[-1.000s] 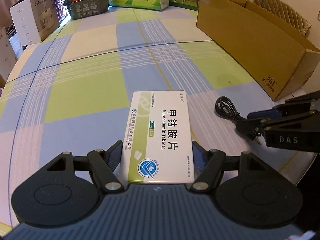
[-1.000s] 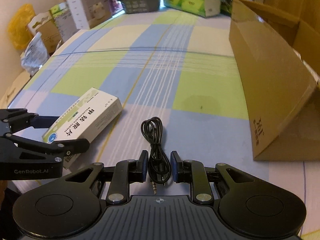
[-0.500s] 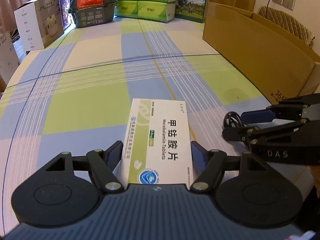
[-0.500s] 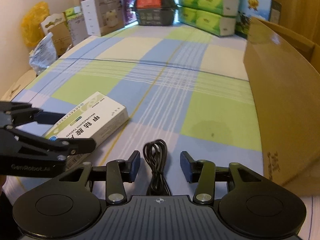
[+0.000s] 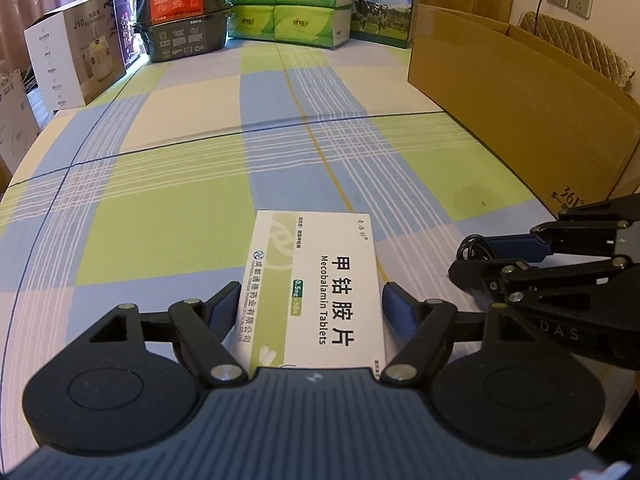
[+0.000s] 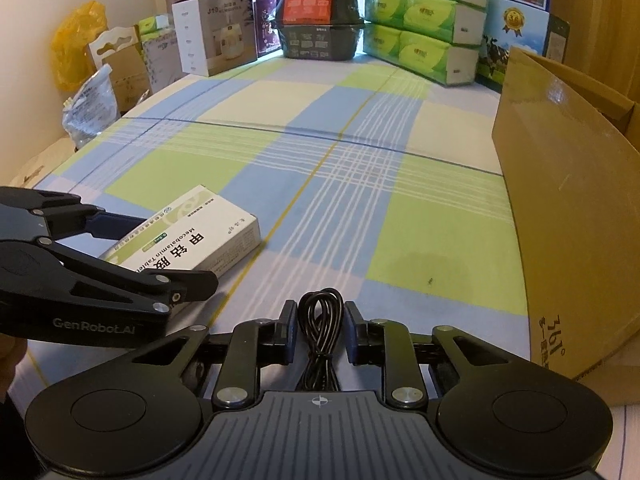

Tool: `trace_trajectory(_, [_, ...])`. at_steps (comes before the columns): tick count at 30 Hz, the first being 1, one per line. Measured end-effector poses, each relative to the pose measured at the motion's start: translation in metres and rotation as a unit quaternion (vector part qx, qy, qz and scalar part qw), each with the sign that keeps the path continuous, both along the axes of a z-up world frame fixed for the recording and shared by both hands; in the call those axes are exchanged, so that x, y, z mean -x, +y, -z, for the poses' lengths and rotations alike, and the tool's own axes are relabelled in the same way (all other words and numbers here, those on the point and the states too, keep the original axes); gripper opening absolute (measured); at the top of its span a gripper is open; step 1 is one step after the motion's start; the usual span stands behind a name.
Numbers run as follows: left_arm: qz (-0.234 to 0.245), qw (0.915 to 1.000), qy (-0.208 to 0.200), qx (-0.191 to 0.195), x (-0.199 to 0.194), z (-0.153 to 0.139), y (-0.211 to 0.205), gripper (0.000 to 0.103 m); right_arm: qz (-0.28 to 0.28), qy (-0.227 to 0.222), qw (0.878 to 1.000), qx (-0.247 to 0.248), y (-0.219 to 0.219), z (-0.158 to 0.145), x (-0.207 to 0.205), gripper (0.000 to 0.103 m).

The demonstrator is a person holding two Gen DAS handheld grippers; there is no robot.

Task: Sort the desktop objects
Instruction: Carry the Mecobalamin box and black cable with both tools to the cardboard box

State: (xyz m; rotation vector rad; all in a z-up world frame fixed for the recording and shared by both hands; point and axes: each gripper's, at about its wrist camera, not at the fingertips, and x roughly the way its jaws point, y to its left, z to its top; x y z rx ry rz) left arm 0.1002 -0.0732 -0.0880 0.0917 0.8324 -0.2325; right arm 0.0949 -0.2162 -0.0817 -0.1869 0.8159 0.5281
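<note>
A white and green medicine box point(image 5: 316, 288) labelled Mecobalamin Tablets lies lengthwise between the fingers of my left gripper point(image 5: 311, 287), which presses both long sides and is shut on it. The right wrist view shows the same box point(image 6: 188, 236) held in the left gripper point(image 6: 170, 250) low over the checked tablecloth point(image 6: 360, 184). A coiled black audio cable point(image 6: 320, 320) runs between the blue pads of my right gripper point(image 6: 319, 307), which is shut on it. From the left wrist view, the right gripper point(image 5: 466, 258) sits at the right with the cable's loop point(image 5: 470, 246) at its tips.
A large open cardboard box point(image 5: 520, 120) stands along the right side, close to the right gripper point(image 6: 568, 220). Green tissue packs point(image 5: 288, 4), a black container stack point(image 5: 180, 20) and a white carton point(image 5: 76, 48) line the far edge. Bags and cartons point(image 6: 100, 72) sit off the left edge.
The right jaws widened half a second ago and have closed again on the cable, which now sits deeper between them. Both views have tipped upward. The medicine box stays fixed between the left fingers.
</note>
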Motion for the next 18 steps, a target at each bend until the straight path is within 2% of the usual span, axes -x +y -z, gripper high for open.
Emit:
trace_trajectory(14, [0.002, 0.9999, 0.002, -0.012, -0.0013, 0.0039, -0.0045, 0.067, 0.028, 0.002, 0.999, -0.022, -0.0082, -0.0052, -0.0013, 0.019])
trace_trajectory(18, [0.002, 0.9999, -0.009, -0.012, 0.0015, -0.0004, -0.0070, 0.067, 0.038, -0.002, 0.999, -0.030, -0.0106, -0.0084, -0.0014, 0.019])
